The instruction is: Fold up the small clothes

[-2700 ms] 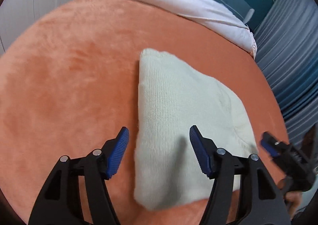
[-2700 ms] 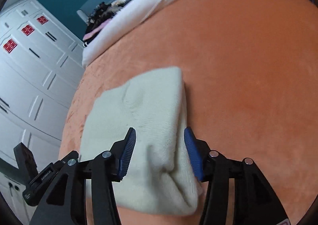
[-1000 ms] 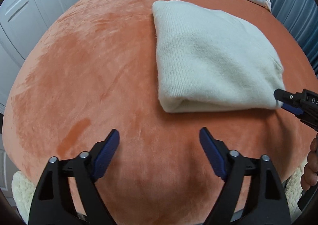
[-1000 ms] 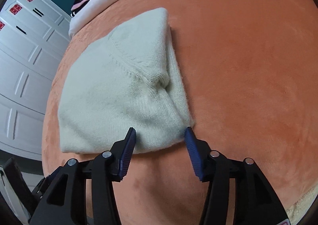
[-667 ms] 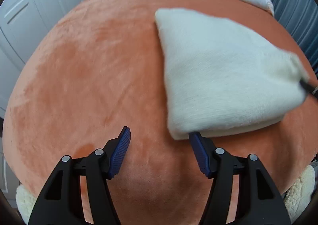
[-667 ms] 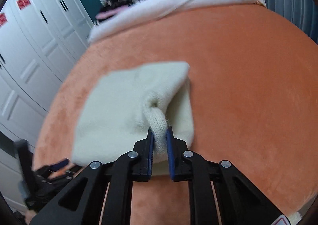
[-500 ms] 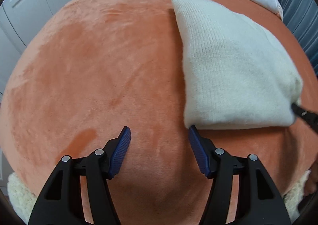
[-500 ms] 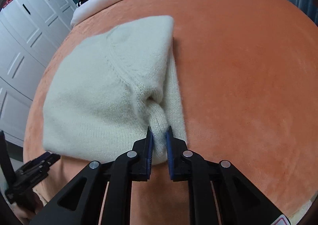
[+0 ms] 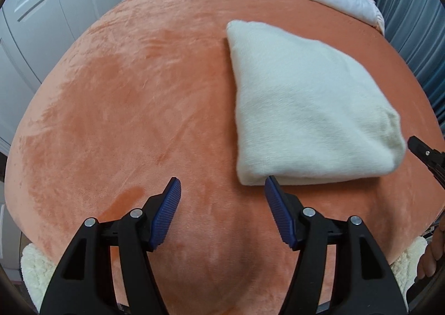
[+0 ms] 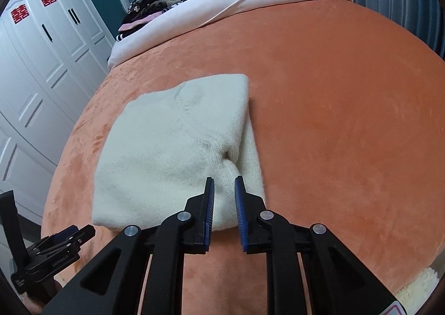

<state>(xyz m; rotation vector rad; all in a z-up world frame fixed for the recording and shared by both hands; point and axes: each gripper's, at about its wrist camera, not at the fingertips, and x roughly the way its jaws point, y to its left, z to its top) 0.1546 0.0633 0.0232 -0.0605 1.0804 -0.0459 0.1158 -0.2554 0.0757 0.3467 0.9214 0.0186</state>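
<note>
on the orange bed, folded cream sweater lying crosswise, near right corner clamped in the right gripper, near left corner just beyond the left gripper, spread wide and holding nothing, so nearer there.

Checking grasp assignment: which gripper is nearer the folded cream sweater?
Right. Right gripper has the folded cream sweater's near edge between its fingers; left gripper hangs open just short of its corner.
</note>
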